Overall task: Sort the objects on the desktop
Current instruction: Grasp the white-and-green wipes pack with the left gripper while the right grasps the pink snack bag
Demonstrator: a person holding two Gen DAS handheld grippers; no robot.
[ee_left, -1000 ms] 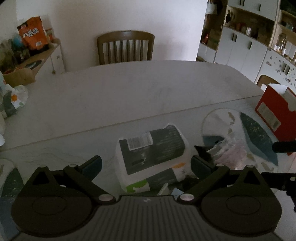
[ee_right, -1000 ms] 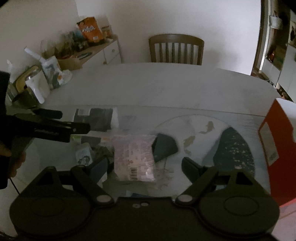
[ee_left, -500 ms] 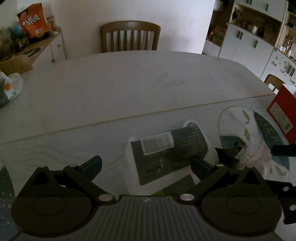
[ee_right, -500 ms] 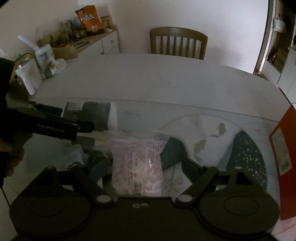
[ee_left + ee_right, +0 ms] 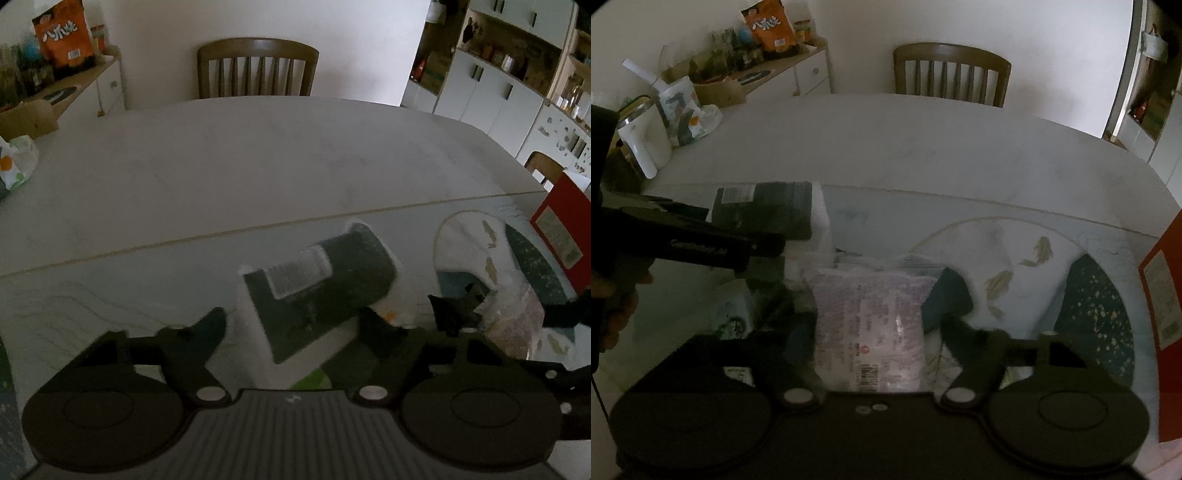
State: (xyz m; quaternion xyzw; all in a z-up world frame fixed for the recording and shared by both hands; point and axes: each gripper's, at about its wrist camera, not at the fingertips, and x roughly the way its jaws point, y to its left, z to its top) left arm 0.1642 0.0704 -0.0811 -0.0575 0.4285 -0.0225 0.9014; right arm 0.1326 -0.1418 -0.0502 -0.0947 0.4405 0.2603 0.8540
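Observation:
A dark package with a white barcode label (image 5: 317, 280) lies on the patterned mat, between the fingers of my left gripper (image 5: 293, 321). Its jaws are closing and blurred; a narrow gap still shows at the left fingertip (image 5: 216, 321). From the right wrist view, the left gripper (image 5: 753, 247) reaches in over the same dark package (image 5: 775, 210). A pale pink plastic packet (image 5: 868, 325) lies between the fingers of my right gripper (image 5: 875, 328). Those jaws are closing too, with the pads close beside the packet.
A red box (image 5: 1167, 295) stands at the mat's right edge. A small green-and-white packet (image 5: 731, 314) and a dark blue item (image 5: 945, 295) lie beside the pink packet. A white jug (image 5: 642, 147) and bags sit far left. A wooden chair (image 5: 255, 66) stands behind the table (image 5: 258, 155).
Both grippers came down closer over their packages. Their jaws, wide before, have narrowed around the dark package and the pink packet.

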